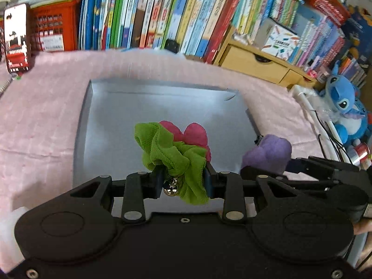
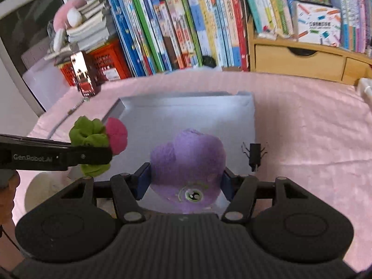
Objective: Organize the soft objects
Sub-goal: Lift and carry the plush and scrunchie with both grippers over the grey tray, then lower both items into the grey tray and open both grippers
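Observation:
My left gripper (image 1: 183, 181) is shut on a green fabric toy (image 1: 172, 155) with a pink part (image 1: 193, 134) and a small gold bell (image 1: 171, 187); it hangs above the grey shallow box (image 1: 162, 97). In the right wrist view the same green toy (image 2: 89, 131) shows at the left, held by the left gripper (image 2: 93, 155). My right gripper (image 2: 186, 181) is shut on a purple plush toy (image 2: 188, 160) with a round eye, over the near part of the grey box (image 2: 186, 114). The purple plush (image 1: 267, 153) also shows at the right in the left wrist view.
A pink cloth (image 1: 41, 116) covers the table. Behind it stand rows of books (image 1: 162, 11), a red crate (image 1: 55, 30), a phone on a stand (image 1: 16, 39) and a wooden drawer unit (image 1: 255, 62). A blue plush (image 1: 344, 100) sits at the right. A small black clip (image 2: 254, 155) lies by the box.

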Demonstrator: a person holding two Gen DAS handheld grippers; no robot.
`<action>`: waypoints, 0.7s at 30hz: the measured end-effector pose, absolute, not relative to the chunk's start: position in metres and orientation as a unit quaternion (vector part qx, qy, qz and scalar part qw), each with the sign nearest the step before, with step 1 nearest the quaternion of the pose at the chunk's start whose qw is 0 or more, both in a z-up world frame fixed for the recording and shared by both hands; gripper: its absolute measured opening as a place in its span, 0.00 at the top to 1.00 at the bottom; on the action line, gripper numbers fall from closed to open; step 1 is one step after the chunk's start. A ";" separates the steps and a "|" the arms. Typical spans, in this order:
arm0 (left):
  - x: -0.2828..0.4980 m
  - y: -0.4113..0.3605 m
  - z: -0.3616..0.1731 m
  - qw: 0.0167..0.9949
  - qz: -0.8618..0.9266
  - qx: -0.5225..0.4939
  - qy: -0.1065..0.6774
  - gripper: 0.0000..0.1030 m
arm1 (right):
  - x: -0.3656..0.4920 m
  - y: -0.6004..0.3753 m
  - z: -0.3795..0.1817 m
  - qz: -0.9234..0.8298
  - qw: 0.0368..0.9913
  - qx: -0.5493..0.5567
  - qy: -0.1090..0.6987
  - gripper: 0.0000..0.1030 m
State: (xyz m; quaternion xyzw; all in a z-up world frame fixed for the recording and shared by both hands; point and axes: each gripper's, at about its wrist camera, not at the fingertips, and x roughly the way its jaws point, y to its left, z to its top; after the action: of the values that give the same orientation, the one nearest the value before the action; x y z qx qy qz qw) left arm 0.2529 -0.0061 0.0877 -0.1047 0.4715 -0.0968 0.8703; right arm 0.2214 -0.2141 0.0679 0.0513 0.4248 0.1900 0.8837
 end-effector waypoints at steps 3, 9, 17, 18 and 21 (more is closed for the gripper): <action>0.266 -0.009 0.080 0.865 -0.093 -0.105 0.482 0.69 | 0.231 -0.211 0.061 0.187 0.879 0.048 0.436 0.37; 0.289 -0.013 0.067 0.850 -0.084 -0.114 0.508 0.69 | 0.247 -0.204 0.053 0.179 0.875 0.026 0.450 0.39; 0.295 -0.015 0.052 0.836 -0.086 -0.119 0.528 0.68 | 0.251 -0.199 0.047 0.167 0.873 0.005 0.457 0.53; 0.294 -0.015 0.051 0.836 -0.086 -0.119 0.529 0.67 | 0.251 -0.200 0.047 0.167 0.874 0.007 0.457 0.54; 0.295 -0.016 0.050 0.835 -0.088 -0.118 0.531 0.66 | 0.252 -0.204 0.050 0.164 0.875 0.019 0.455 0.53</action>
State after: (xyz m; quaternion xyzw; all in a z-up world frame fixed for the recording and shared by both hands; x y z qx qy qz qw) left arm 0.2945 -0.0162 0.0505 -0.1178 0.5305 -0.0880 0.8348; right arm 0.2516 -0.2038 0.0504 0.0193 0.4550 0.1638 0.8751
